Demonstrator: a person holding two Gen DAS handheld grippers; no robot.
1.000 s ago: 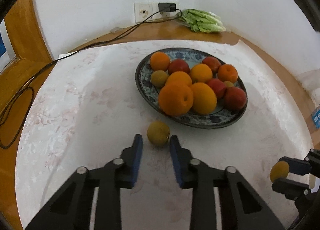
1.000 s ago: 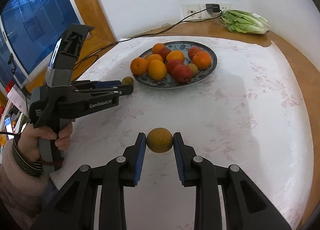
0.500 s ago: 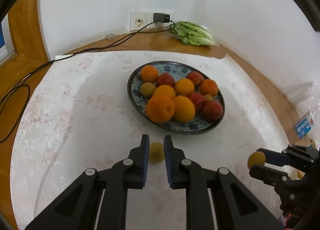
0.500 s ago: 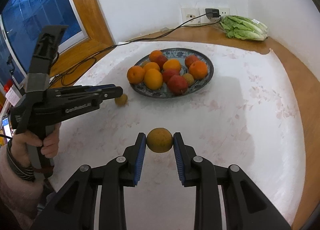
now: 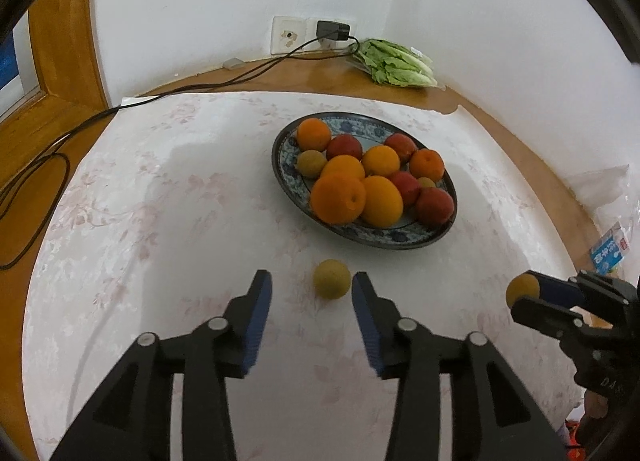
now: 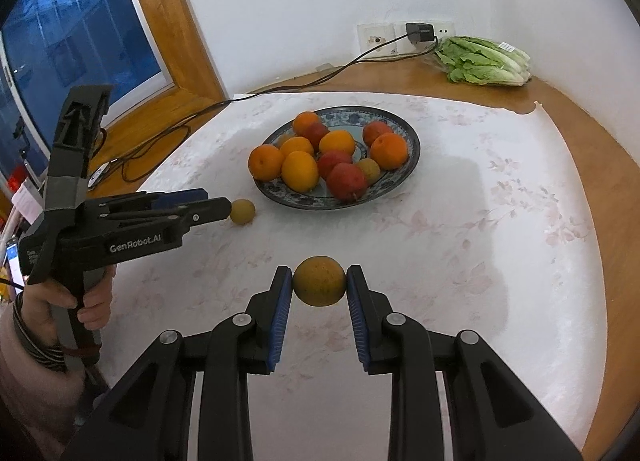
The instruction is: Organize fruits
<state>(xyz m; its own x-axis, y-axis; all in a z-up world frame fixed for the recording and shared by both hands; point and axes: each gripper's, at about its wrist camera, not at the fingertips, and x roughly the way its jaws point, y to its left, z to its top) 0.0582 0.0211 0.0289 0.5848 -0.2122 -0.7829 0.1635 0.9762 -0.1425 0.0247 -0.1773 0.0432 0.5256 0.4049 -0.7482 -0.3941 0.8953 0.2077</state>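
Here, seen from the left wrist, the left gripper (image 5: 311,293) pointed steeply down at the worktop (image 5: 160,221), its fingers (image 5: 258,301) spreading apart with a small yellow-green fruit (image 5: 331,278) lying between them, nearer the right one and gripped by neither. That fruit sat on the cloth just in front of the blue-patterned plate (image 5: 288,133), probably because the plate was already heaped with oranges (image 5: 338,199) and red fruit. To the plate's right and nearer the camera, the right gripper (image 5: 524,295) carried its own fruit.

From the right wrist, the right gripper (image 6: 319,287) was tilted down in front of the plate (image 6: 412,141), fingers (image 6: 280,301) clamped on a speckled orange fruit (image 6: 319,280) held off the cloth, seemingly waiting its turn. A hand (image 6: 76,301) gripped the left tool's handle left of the plate.
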